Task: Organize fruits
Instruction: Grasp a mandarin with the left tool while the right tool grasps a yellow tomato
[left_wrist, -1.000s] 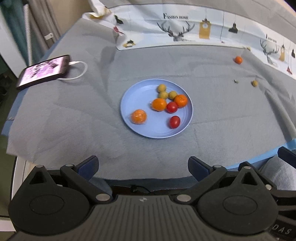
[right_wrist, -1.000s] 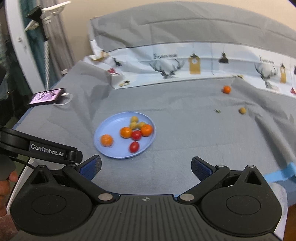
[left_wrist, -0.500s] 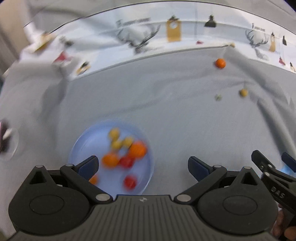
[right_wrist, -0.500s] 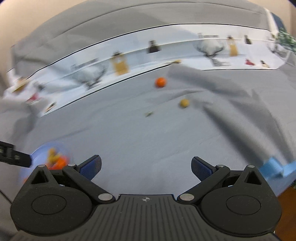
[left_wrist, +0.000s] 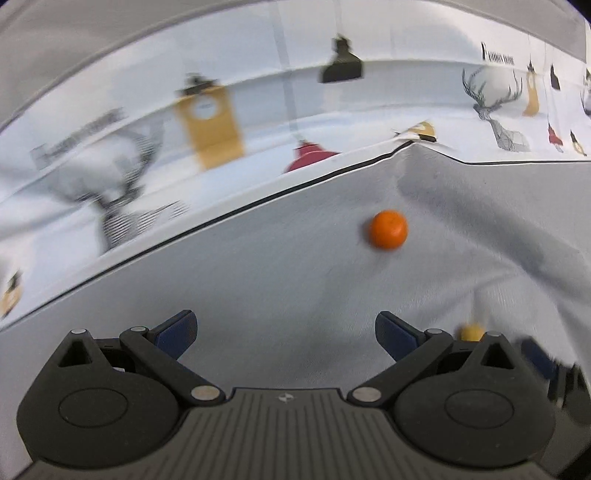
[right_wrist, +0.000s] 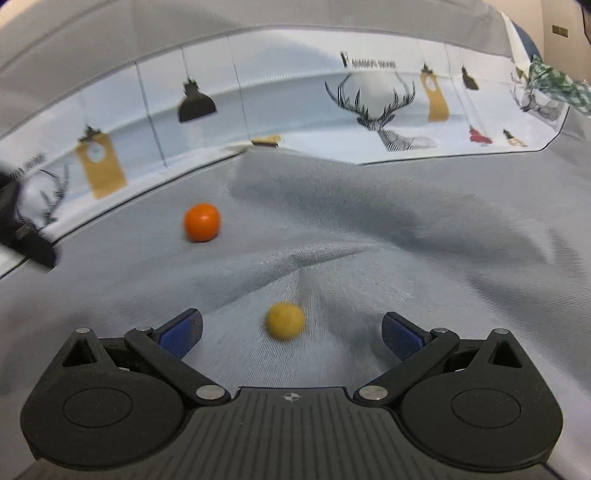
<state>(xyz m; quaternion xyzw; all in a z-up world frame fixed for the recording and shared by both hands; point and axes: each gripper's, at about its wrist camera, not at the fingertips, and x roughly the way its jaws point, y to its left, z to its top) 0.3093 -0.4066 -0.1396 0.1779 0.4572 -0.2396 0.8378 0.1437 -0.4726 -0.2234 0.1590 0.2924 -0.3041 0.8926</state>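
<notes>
Two loose fruits lay on a grey cloth (right_wrist: 369, 258). The yellow fruit (right_wrist: 285, 319) sat between the spread fingers of the right gripper (right_wrist: 291, 328), just ahead of their tips and touching neither. The orange fruit (right_wrist: 202, 222) lay beyond the yellow fruit and to its left, near a printed deer-pattern sheet (right_wrist: 369, 92).

The left gripper (left_wrist: 286, 328) was also wide open and empty, with the orange fruit ahead of it and off to its right.

The step in hand looked like picking up the yellow fruit. Done well, the right gripper would ease forward until the fruit sat centred between the pads, then close gently, since a round fruit on wrinkled cloth could roll.

Only the right view showed the yellow fruit whole; the left view caught just a blurred sliver at its right finger. No plate appeared in either view.
</notes>
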